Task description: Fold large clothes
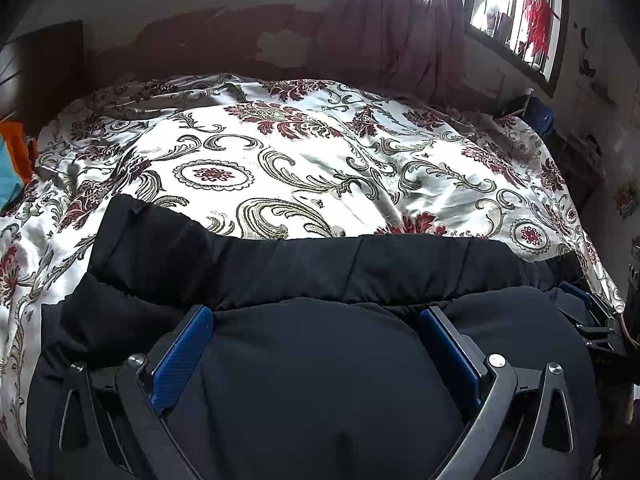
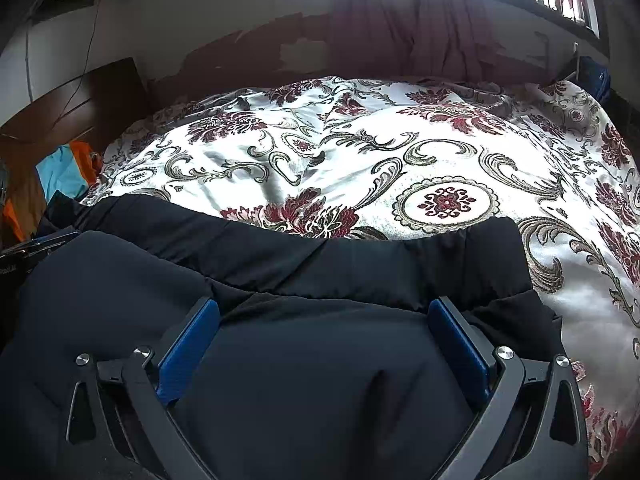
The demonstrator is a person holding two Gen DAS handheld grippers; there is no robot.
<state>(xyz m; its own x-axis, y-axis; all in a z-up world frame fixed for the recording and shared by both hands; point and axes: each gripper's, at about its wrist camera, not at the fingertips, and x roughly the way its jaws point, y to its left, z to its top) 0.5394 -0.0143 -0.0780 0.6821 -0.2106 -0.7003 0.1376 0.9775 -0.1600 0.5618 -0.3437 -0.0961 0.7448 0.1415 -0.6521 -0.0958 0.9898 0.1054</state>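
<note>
One large black padded garment (image 1: pixel 304 360) lies across the near edge of one bed covered by a white satin bedspread with red flowers and olive scrolls (image 1: pixel 304 160). It sits directly under and ahead of both tools. Its gathered band (image 1: pixel 360 268) runs crosswise just beyond the fingertips.

Two grippers are in play. The left gripper (image 1: pixel 316 344) has its two blue-padded fingers (image 1: pixel 182 364) spread wide, dark fabric bulging up between them; nothing is pinched. The right gripper (image 2: pixel 324 336) is spread just as wide over the same cloth, its two blue pads (image 2: pixel 188 352) resting at either side of a smooth mound.

Beyond the fingertips, past the bedspread, hangs one mauve curtain (image 1: pixel 392 28) between two bright barred windows (image 1: pixel 516 12).

The left wrist view alone catches the other tool's blue-edged frame at its far right edge, just beside the garment, and a red cloth (image 1: pixel 538 16) hanging in the right window. The right wrist view alone shows the brown wooden headboard (image 2: pixel 80 108) in full, up and to the left of the fingers, with a thin cable running down the wall above it. It also shows more of the turquoise and orange fabrics (image 2: pixel 66 172) bunched at the bed's left side.
</note>
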